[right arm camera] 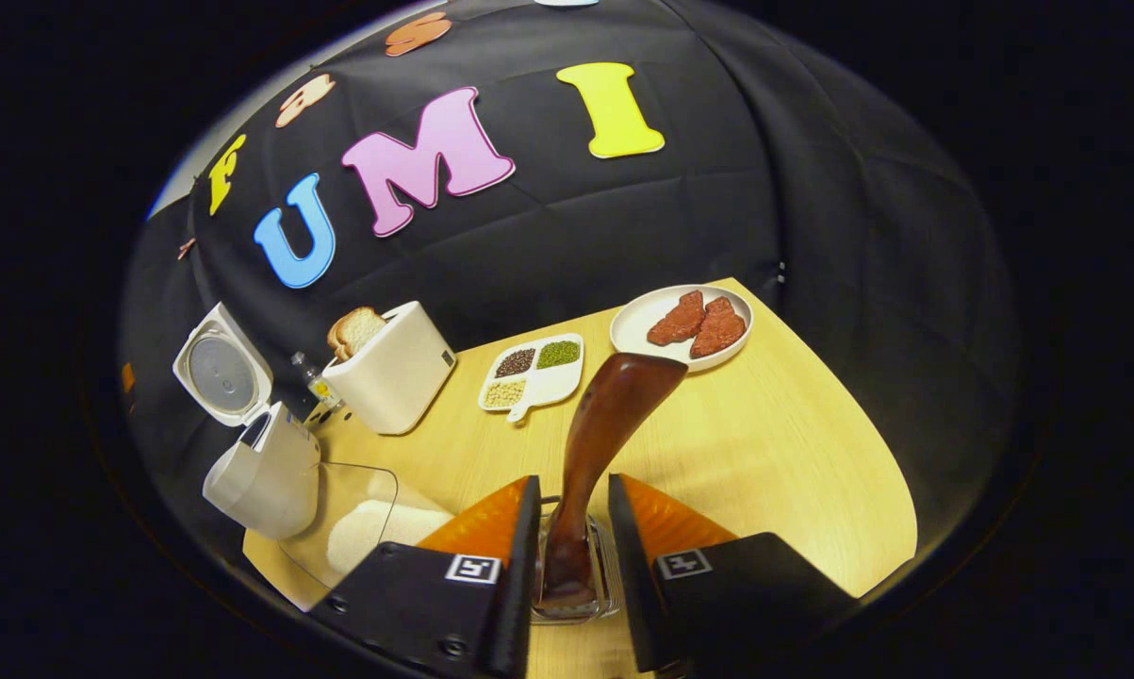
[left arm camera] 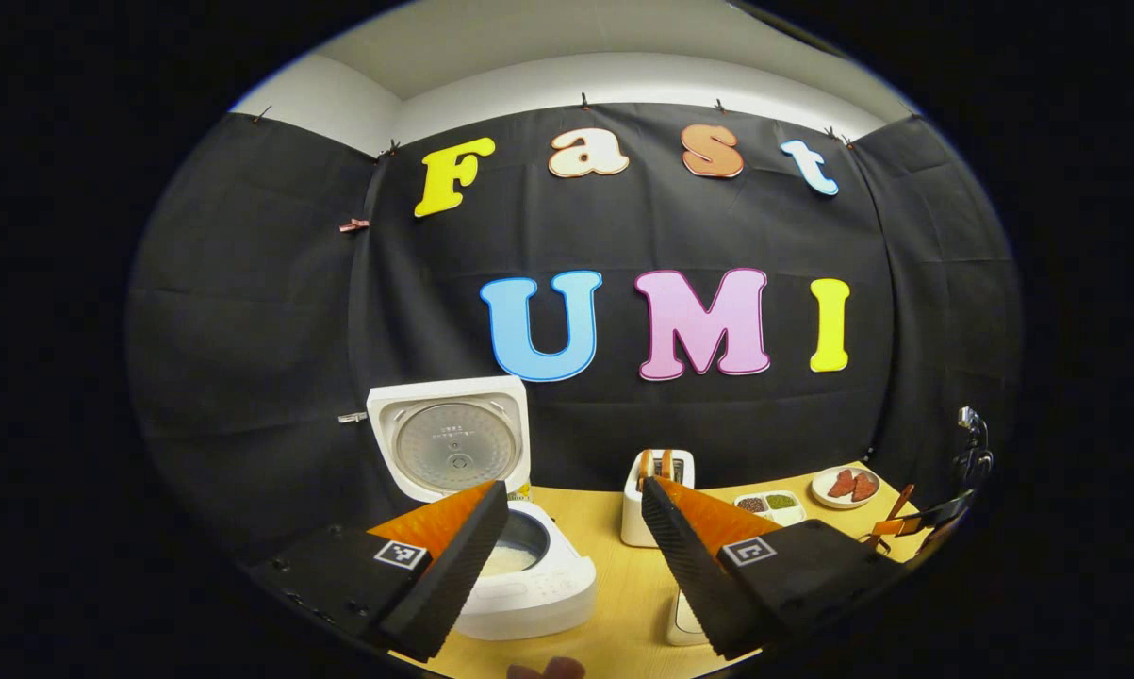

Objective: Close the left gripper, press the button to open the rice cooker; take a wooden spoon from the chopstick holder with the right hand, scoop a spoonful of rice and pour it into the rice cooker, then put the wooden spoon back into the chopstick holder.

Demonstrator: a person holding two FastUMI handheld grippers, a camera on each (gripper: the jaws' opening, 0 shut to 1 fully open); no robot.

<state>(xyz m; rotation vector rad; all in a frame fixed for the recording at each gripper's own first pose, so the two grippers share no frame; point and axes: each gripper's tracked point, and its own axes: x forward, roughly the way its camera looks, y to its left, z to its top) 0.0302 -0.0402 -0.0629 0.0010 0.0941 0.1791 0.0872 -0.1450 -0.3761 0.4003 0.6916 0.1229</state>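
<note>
I see the dark-brown wooden spoon standing between my right gripper's narrowly parted fingers, contact unclear.

Left gripper view sits low, facing the booth wall; right gripper view looks down steeply; both share the rice cooker and toaster.

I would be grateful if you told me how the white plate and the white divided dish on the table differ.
The plate is round, while the divided dish is roughly square with rounded corners. The plate has one open surface holding two reddish-brown slabs; the dish is split into four compartments, three filled with dark, green and pale grains, one empty. The plate sits nearer the table's far corner; the dish sits beside the toaster. Both are white and shallow.
</note>
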